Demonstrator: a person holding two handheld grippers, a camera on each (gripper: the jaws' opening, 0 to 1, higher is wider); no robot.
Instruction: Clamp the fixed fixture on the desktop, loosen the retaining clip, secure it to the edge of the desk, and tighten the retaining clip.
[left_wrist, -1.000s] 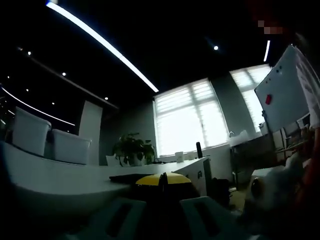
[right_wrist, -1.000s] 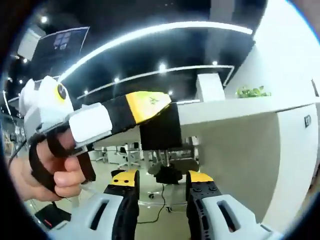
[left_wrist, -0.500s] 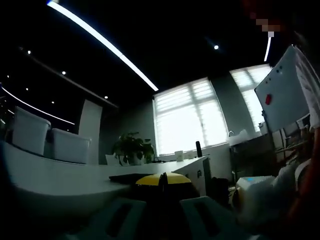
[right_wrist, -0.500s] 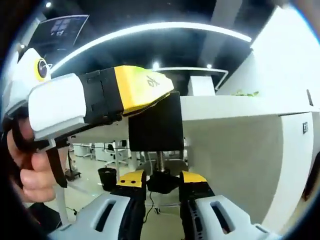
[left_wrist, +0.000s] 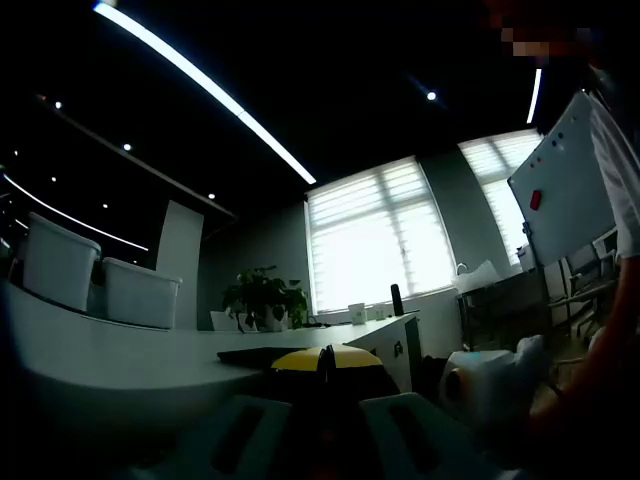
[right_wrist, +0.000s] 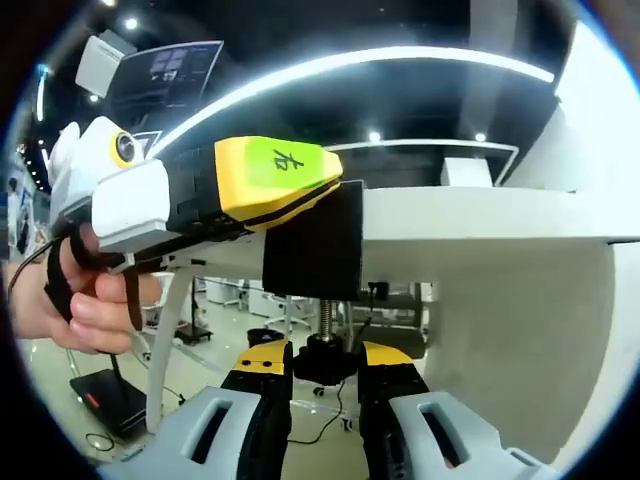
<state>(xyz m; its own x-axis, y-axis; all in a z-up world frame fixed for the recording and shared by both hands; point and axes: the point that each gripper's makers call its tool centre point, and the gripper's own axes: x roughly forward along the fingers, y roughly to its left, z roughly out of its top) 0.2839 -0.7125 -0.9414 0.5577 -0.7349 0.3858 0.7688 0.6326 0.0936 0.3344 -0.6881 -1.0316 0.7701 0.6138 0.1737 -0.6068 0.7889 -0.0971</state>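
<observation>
Matte black clamp fixture (right_wrist: 312, 240) at frame centre, hugging the smooth white desk edge (right_wrist: 480, 215); yellow-tipped left gripper (right_wrist: 322, 190) gripping its top, right gripper (right_wrist: 324, 362) pinching the knob (right_wrist: 325, 358) under the threaded screw.

Both views sit low and close at the desk (left_wrist: 120, 360) edge, apparently facing each other across the clamp (right_wrist: 312, 250).

Right gripper view: fixture (right_wrist: 312, 245) top hidden behind left claw (right_wrist: 300, 195), beside tabletop (right_wrist: 480, 215) edge. Screw knob (right_wrist: 325, 355) partly hidden between right claw (right_wrist: 325, 365) jaws; contact unclear. Left gripper view: fixture below tabletop too dark to make out.
</observation>
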